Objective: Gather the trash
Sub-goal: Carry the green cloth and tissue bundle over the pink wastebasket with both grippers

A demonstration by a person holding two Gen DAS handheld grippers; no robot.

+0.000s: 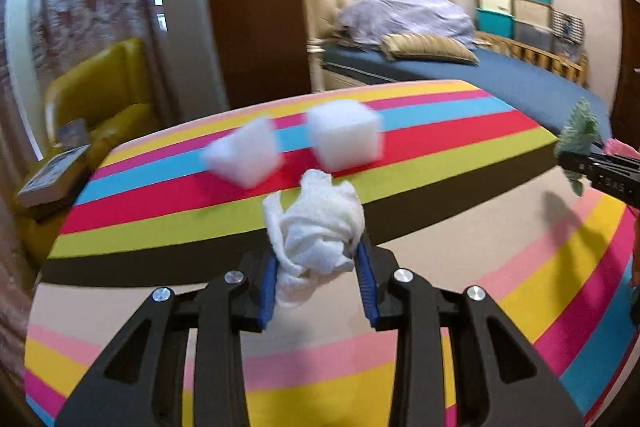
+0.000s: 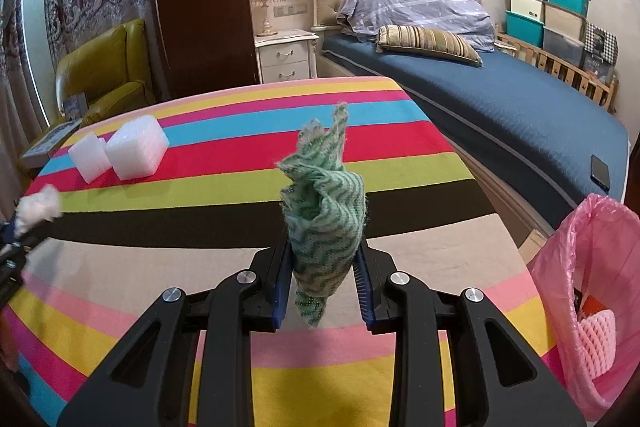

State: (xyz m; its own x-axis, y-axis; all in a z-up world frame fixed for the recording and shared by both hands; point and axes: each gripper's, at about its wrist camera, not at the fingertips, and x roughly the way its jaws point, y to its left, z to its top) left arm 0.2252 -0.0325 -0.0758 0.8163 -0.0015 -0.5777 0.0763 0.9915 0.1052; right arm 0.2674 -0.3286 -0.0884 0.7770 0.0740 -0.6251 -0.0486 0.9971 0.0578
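My left gripper [image 1: 320, 259] is shut on a crumpled white paper towel [image 1: 316, 223], held above the striped table [image 1: 440, 147]. The left wrist view is motion-blurred. My right gripper [image 2: 323, 251] is shut on a green-and-white patterned cloth [image 2: 326, 207] that stands up between the blue pads. Two white foam blocks [image 2: 136, 153] lie on the table's far left; in the left wrist view the foam blocks [image 1: 344, 137] sit just beyond the towel. A pink trash bag [image 2: 592, 291] hangs at the table's right edge with pink foam netting inside. The left gripper with its towel [image 2: 38, 209] shows at the left edge of the right wrist view.
A bed with blue sheet [image 2: 500, 99] stands right of the table, with a phone [image 2: 600, 171] on it. A yellow armchair [image 2: 100, 75] and a white nightstand [image 2: 286, 55] are behind. Storage boxes [image 2: 552, 15] are stacked at the far right.
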